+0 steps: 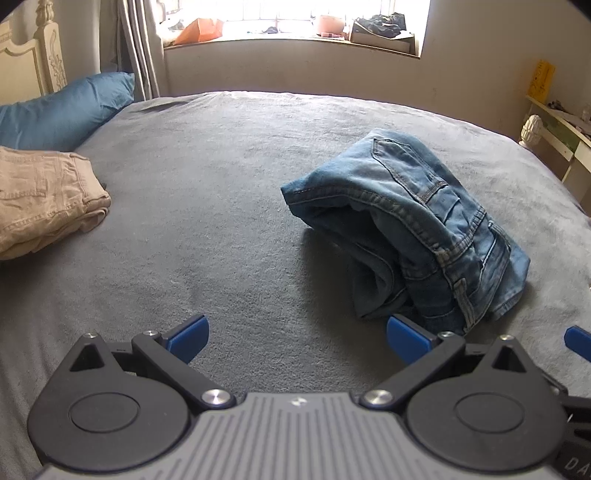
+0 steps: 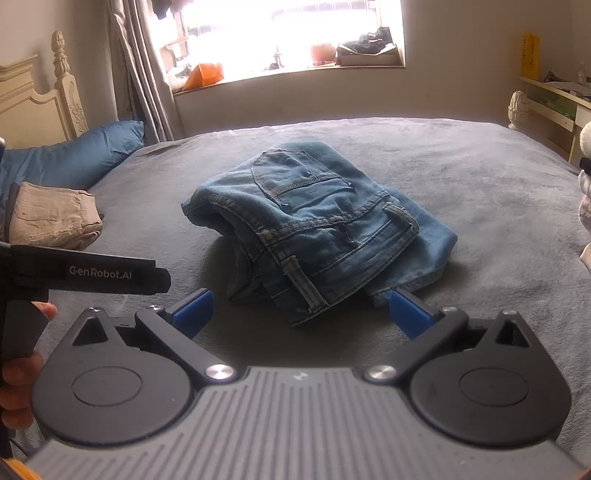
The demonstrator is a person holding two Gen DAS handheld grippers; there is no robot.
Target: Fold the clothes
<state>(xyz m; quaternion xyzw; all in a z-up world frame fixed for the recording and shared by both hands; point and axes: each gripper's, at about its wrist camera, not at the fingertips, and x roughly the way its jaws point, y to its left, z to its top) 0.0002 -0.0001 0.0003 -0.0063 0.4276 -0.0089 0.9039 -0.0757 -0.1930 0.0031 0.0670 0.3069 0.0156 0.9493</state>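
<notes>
1. A folded pair of light blue denim jeans [image 2: 314, 229] lies in a thick bundle on the grey fleece blanket [image 1: 207, 221] that covers the bed, roughly mid-bed and toward the right in the left wrist view.
2. The back pocket and the waistband with its belt loops face up; the folded layers open toward the near left side of the bundle.
3. The left gripper [image 1: 295, 334], black with blue finger pads, is released: its jaws stand wide apart with only bare blanket between them, and nothing is held.
4. Its right pad [image 1: 408, 334] sits just beside the near corner of the jeans [image 1: 413, 229]; whether it touches the cloth cannot be told.
5. The right gripper [image 2: 301, 312] is likewise released, jaws spread wide, with the near edge of the jeans showing between the two blue pads but not pinched by them.
6. A blue tip of the right gripper [image 1: 578, 341] shows at the far right edge of the left wrist view.
7. A folded beige pair of trousers [image 1: 40, 199] rests at the left side of the bed, well apart from the jeans.
8. A blue pillow [image 1: 70, 107] lies beyond the trousers, near the cream carved headboard [image 2: 33, 99].
9. A hand [image 2: 22, 373] grips the black handle at the left edge of the right wrist view.
10. A bright window [image 2: 288, 33] with a cluttered sill sits in the far wall.
</notes>
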